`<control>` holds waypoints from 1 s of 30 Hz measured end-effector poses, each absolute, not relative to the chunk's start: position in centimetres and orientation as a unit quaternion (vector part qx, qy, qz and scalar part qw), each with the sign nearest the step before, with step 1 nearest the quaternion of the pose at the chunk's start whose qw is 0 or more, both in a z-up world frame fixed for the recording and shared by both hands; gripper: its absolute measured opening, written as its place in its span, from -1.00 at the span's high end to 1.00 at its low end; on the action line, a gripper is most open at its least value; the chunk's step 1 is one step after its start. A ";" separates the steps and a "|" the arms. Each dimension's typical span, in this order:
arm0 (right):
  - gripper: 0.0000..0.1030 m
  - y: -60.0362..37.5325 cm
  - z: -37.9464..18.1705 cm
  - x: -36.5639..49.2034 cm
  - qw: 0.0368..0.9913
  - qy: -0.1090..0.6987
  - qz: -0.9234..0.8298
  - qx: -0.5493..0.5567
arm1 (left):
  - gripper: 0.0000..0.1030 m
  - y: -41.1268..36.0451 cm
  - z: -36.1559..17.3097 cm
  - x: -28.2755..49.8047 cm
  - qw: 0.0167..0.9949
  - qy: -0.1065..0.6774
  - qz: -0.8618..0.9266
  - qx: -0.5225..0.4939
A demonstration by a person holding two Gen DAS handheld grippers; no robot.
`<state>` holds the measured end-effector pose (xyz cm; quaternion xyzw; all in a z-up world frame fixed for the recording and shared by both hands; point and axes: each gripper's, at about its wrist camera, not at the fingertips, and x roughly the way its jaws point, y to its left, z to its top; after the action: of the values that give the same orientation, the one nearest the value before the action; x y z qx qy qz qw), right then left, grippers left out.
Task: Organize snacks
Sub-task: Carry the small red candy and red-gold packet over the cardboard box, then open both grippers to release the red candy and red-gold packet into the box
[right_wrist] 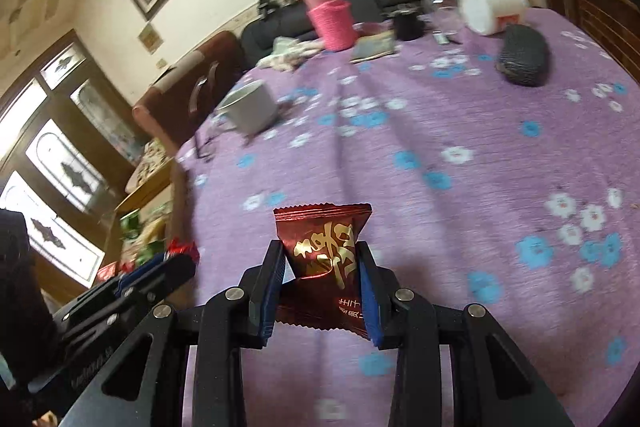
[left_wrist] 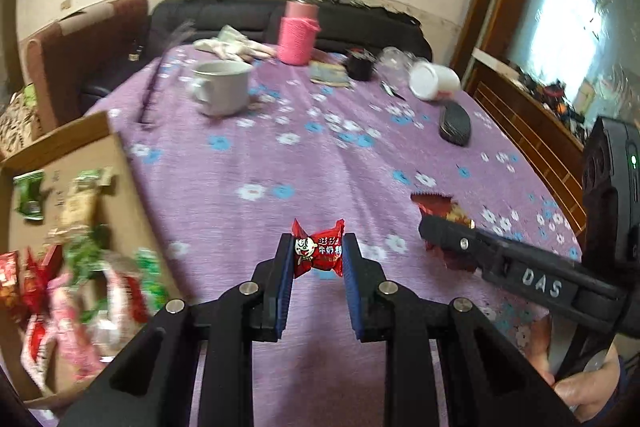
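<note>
Cardboard box (left_wrist: pixel 86 131) of snacks sits far left at the table edge; left gripper (left_wrist: pixel 318 255) clenched on a small red candy (left_wrist: pixel 319 254) above the purple cloth (left_wrist: pixel 320 167); right gripper (right_wrist: pixel 322 267) clamps a dark-red gold-lettered packet (right_wrist: pixel 324 247)

Left black two-finger gripper (left_wrist: pixel 318 255) pinches a small red milk-candy wrapper (left_wrist: pixel 319 251); right black gripper (right_wrist: pixel 322 267) clamps a dark red foil packet (right_wrist: pixel 326 255), both angled downward.
</note>
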<state>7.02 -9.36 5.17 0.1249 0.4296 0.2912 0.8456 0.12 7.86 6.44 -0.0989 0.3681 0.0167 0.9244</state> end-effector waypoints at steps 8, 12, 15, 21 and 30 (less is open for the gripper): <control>0.26 -2.2 7.2 4.9 0.828 0.426 0.352 0.091 | 0.56 14.4 7.8 -3.1 0.929 0.338 0.070 -0.133; 0.26 2.0 7.6 3.6 0.818 0.427 0.380 0.064 | 0.56 18.0 7.5 -5.0 0.926 0.331 0.111 -0.143; 0.25 5.2 7.7 2.4 0.810 0.425 0.402 0.045 | 0.56 20.8 6.9 -6.5 0.921 0.328 0.149 -0.148; 0.25 10.5 7.0 0.7 0.795 0.428 0.431 0.009 | 0.56 24.7 5.3 -8.6 0.910 0.333 0.187 -0.165; 0.25 14.1 4.5 1.3 0.788 0.449 0.422 -0.017 | 0.55 26.5 3.6 -9.7 0.905 0.333 0.196 -0.180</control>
<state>1.31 14.11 4.51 -0.0172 0.4488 0.4215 0.7878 -9.72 26.54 3.61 -0.1797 0.3331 0.1960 0.9046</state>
